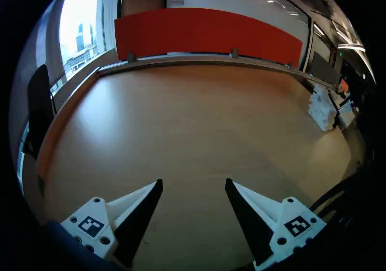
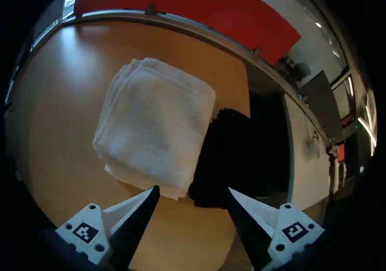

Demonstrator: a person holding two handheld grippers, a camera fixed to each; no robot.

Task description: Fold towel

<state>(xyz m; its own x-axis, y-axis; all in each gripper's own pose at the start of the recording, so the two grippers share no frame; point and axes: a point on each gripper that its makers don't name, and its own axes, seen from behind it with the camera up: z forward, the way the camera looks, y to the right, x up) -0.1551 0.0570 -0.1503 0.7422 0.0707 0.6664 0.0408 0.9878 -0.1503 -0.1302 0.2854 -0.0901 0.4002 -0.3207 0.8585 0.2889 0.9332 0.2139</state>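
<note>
Right tongs (image 2: 191, 189), jaws apart and empty, hang just short of the towel (image 2: 154, 126). The left tongs (image 1: 193, 181), likewise apart, hover over bare counter (image 1: 193, 116). We judge the towel already folded: a thick layered pad lying flat near the counter's edge, probably set aside as finished. Its long axis runs away from the right tongs, leaning slightly right, with layered edges on its left and near sides.

Right gripper (image 2: 191, 189) at 6 o'clock, fingers spread, holding nothing. Folded white terry towel (image 2: 154, 126) lies flat mid-frame on tan wooden worktop (image 2: 58, 102). Red partition panel (image 2: 193, 10) at 12 o'clock.
</note>
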